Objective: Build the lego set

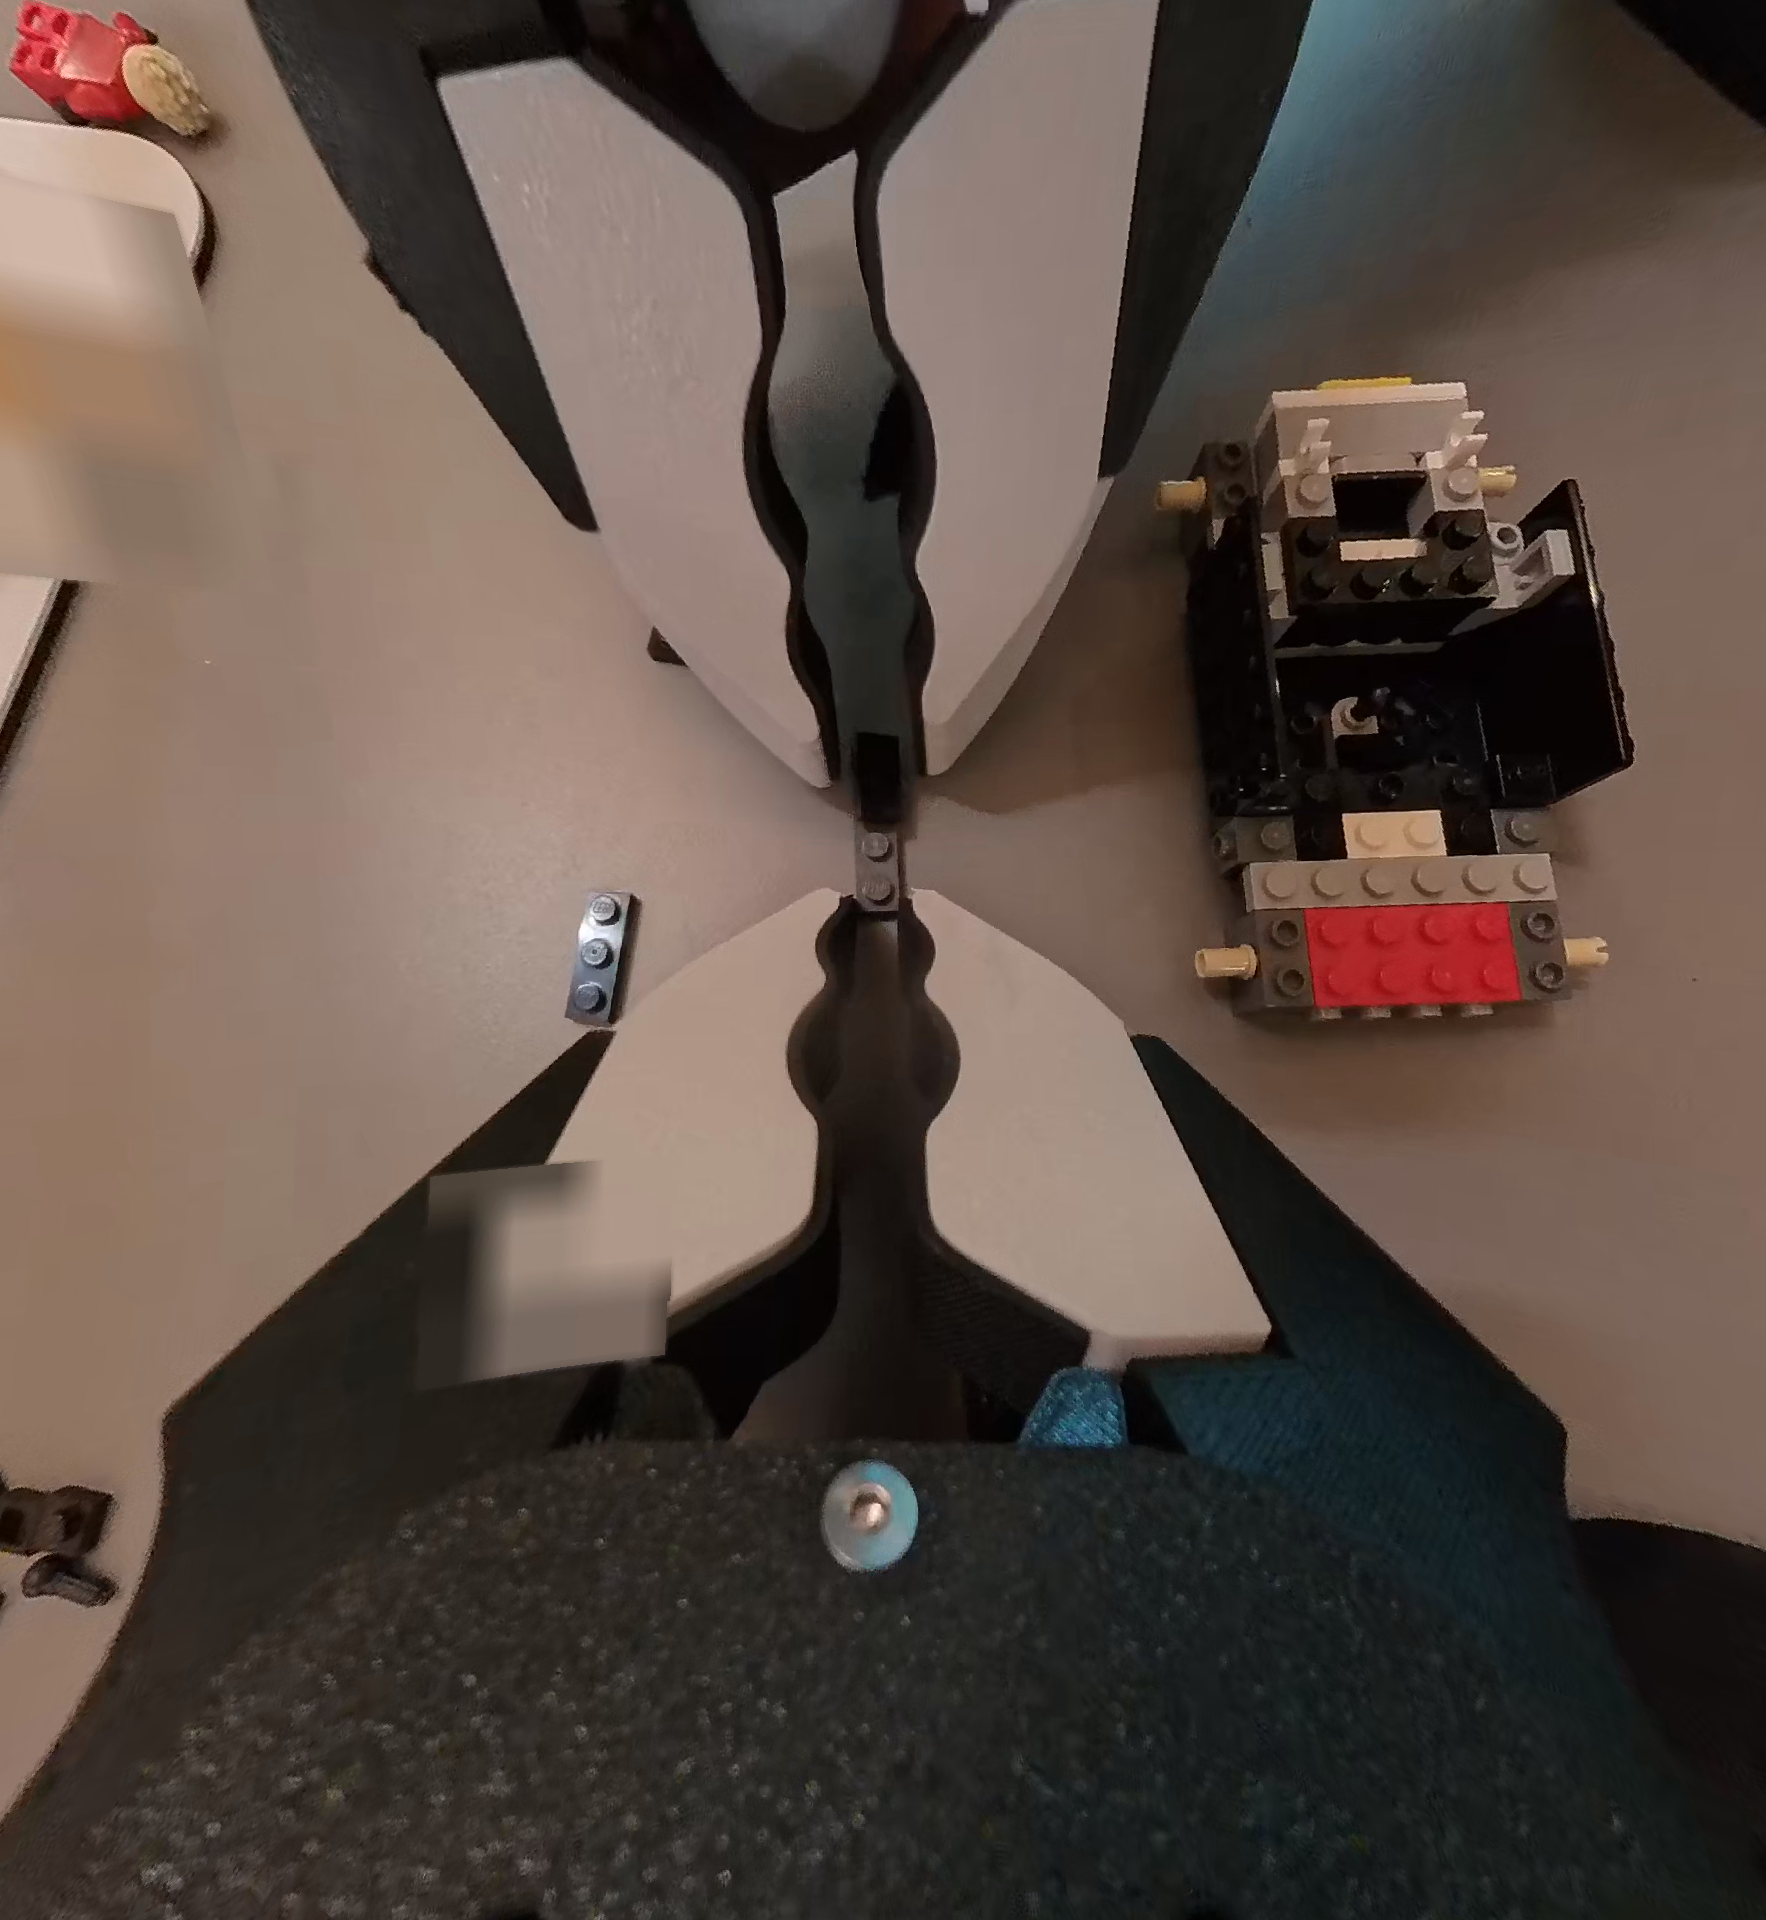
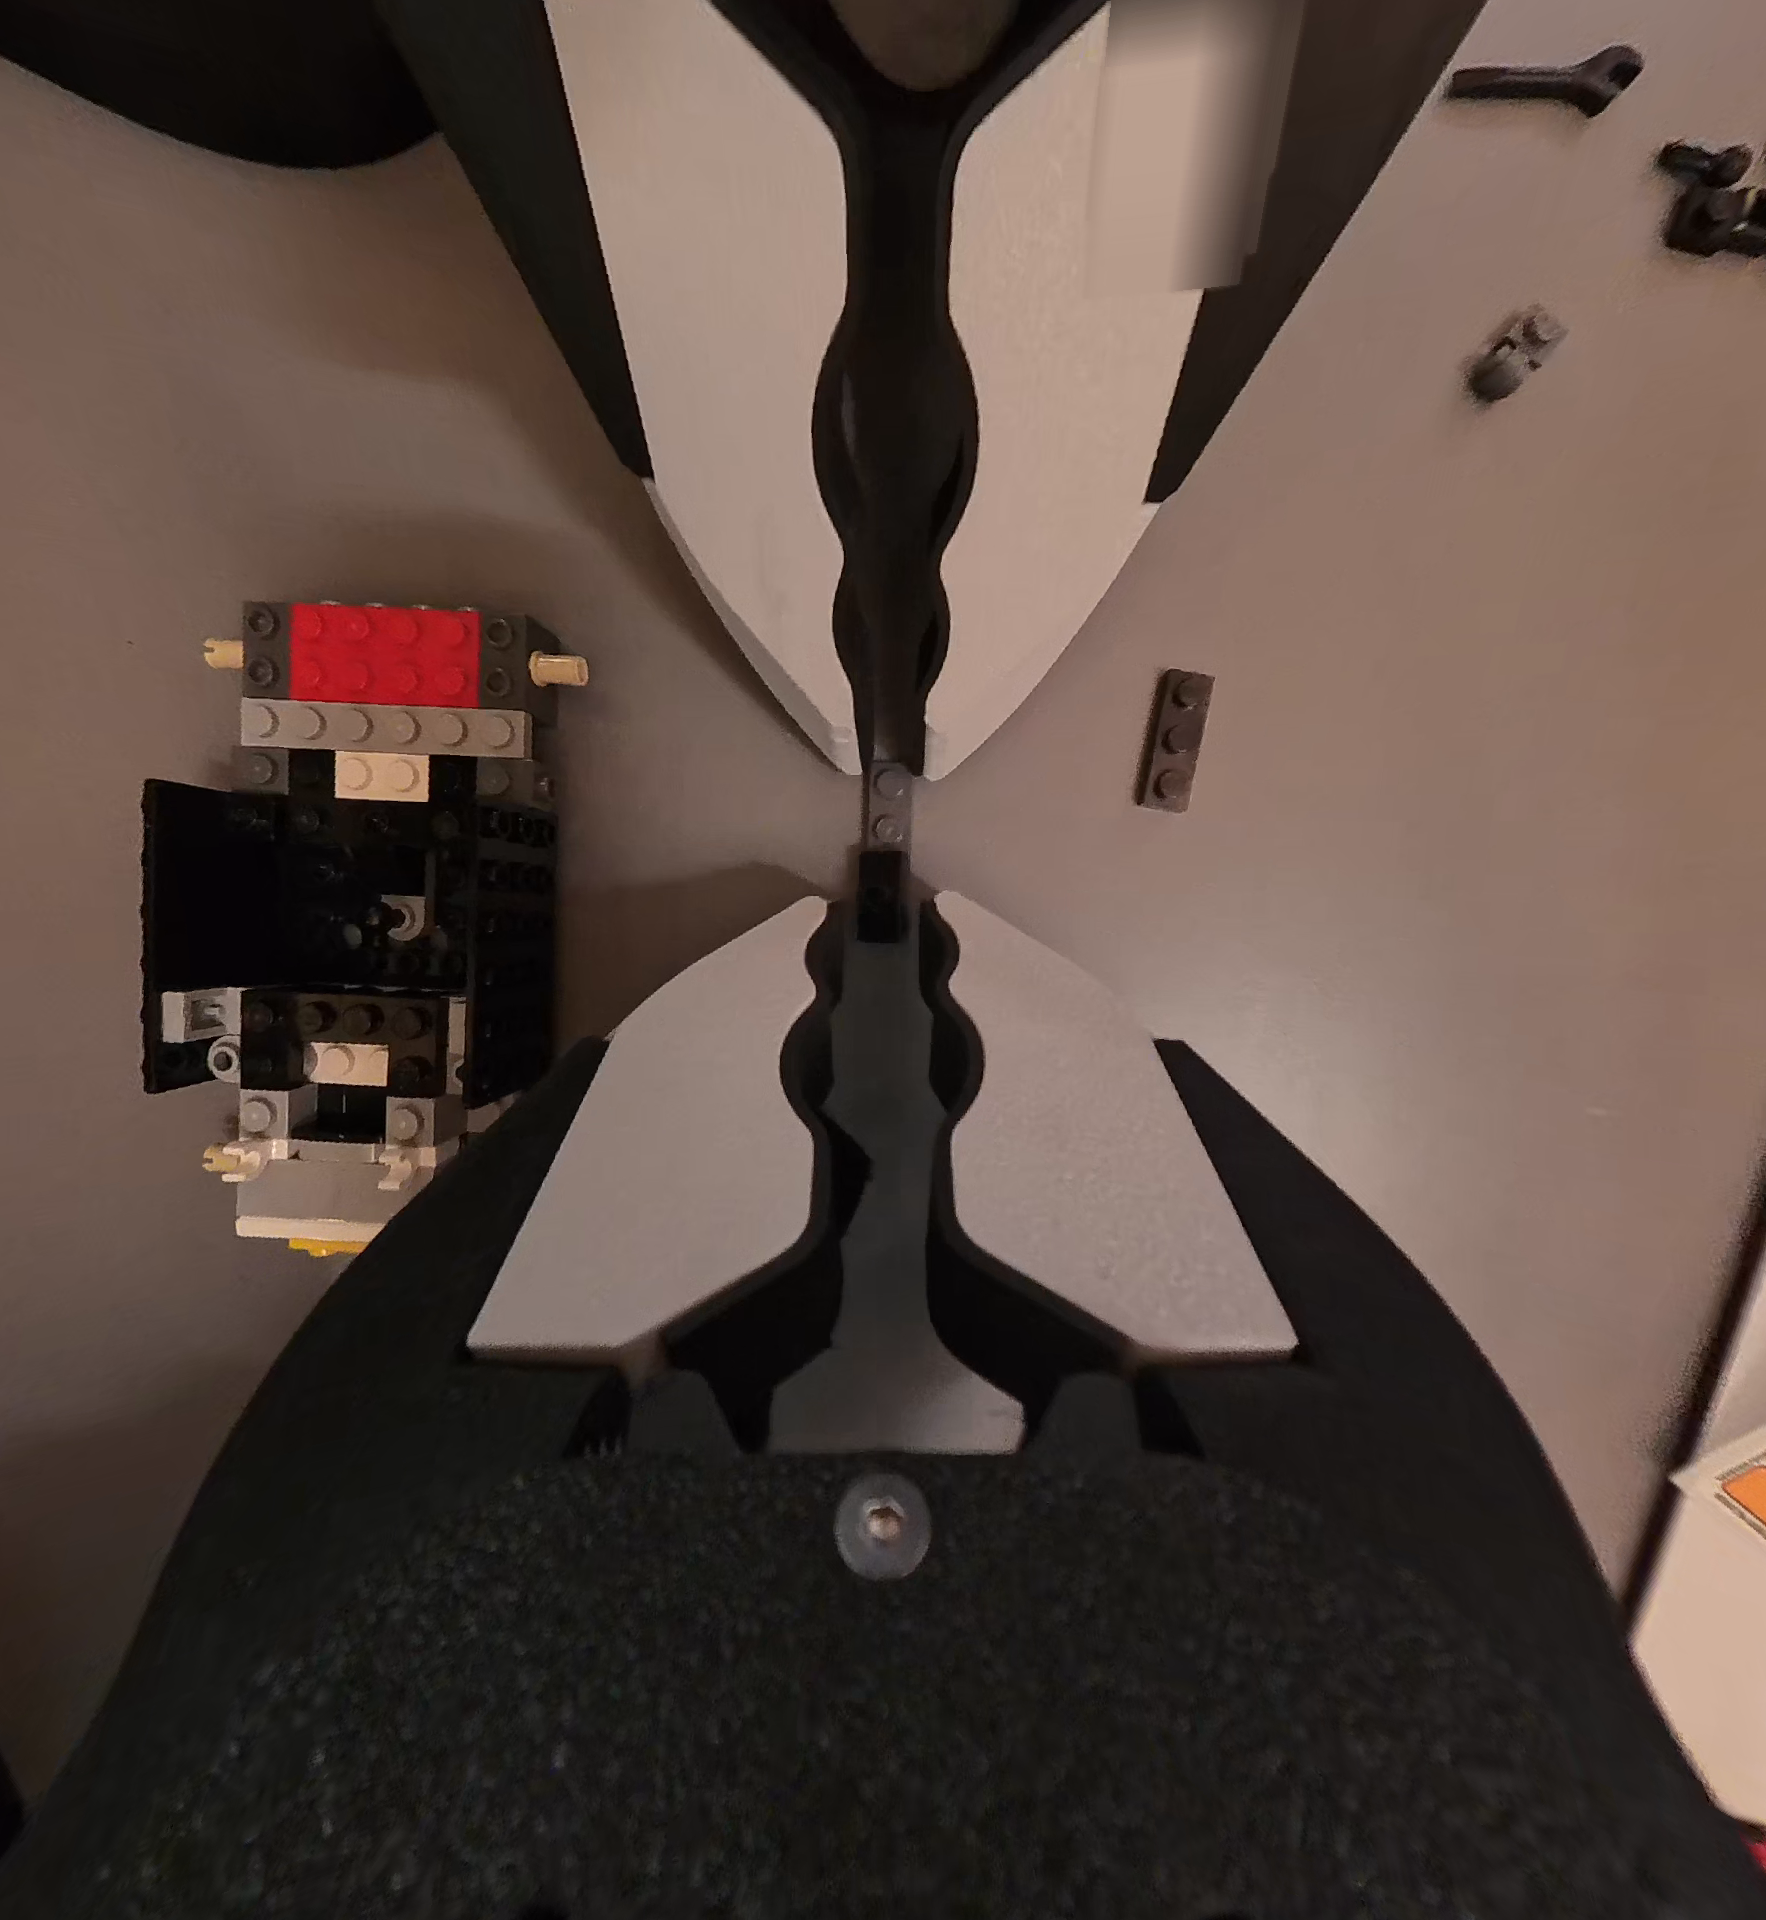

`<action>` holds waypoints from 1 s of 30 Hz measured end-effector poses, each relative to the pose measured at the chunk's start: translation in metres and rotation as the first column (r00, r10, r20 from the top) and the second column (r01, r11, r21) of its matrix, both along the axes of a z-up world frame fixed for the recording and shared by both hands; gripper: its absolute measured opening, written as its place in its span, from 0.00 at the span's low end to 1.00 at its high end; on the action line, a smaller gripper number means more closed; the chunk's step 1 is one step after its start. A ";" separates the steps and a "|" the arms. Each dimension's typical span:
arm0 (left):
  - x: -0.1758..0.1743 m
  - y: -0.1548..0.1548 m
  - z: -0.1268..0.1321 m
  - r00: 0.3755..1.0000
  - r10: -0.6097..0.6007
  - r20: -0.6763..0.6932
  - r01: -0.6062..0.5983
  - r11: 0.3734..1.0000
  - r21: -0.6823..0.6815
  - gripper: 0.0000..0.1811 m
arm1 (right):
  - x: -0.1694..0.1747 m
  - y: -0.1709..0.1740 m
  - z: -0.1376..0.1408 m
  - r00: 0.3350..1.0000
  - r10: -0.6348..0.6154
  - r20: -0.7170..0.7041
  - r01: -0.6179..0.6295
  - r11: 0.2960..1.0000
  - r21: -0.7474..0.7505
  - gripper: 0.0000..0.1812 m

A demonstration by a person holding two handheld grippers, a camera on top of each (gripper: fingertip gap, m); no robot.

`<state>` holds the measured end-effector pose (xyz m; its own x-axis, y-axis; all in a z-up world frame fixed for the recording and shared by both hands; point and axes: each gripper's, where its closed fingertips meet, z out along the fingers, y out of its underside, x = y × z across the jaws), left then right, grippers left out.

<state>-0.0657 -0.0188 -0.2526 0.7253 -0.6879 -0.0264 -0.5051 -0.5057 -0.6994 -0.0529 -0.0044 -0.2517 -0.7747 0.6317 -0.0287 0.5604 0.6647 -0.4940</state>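
My two grippers meet tip to tip above the grey table. My left gripper (image 1: 877, 914) is shut on a small dark grey plate (image 1: 878, 871). My right gripper (image 2: 880, 910) is shut on a small black piece (image 2: 880, 896). The black piece touches the end of the grey plate (image 2: 889, 806); I cannot tell whether they are joined. The right gripper (image 1: 877, 771) enters the left wrist view from the top, and the left gripper (image 2: 890, 767) enters the right wrist view from the top. The part-built black, grey and red car (image 1: 1398, 727) (image 2: 359, 914) stands beside them.
A loose dark grey three-stud plate (image 1: 598, 956) (image 2: 1175, 738) lies near the fingertips. Small black parts (image 1: 6, 1538) (image 2: 1752, 197) lie at the table's side with a small grey piece (image 2: 1513, 353). A red piece (image 1: 84, 62) lies far left. A white booklet (image 2: 1762, 1507) lies at the right edge. The grippers are tip to tip, or close to it.
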 end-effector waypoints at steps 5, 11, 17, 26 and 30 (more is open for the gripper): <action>0.001 -0.001 0.001 1.000 -0.013 0.007 0.013 1.000 0.007 0.04 | -0.001 -0.001 -0.002 1.000 -0.007 0.002 0.007 1.000 -0.015 0.07; 0.002 -0.003 0.003 0.997 -0.014 0.071 0.014 1.000 0.001 0.04 | 0.001 -0.003 -0.002 1.000 0.000 0.006 0.000 0.999 -0.044 0.05; 0.003 -0.003 0.010 0.991 -0.004 0.133 0.003 1.000 0.005 0.05 | 0.002 -0.004 0.005 1.000 -0.006 -0.029 0.004 0.997 -0.073 0.04; 0.015 -0.010 0.027 0.896 0.074 0.437 -0.009 0.989 -0.147 0.17 | 0.009 -0.002 0.023 0.992 -0.029 -0.124 0.021 0.997 -0.069 0.04; 0.016 -0.003 0.045 0.760 0.185 0.623 -0.040 0.970 -0.239 0.15 | 0.010 -0.005 0.038 0.981 -0.019 -0.193 0.014 1.000 -0.026 0.04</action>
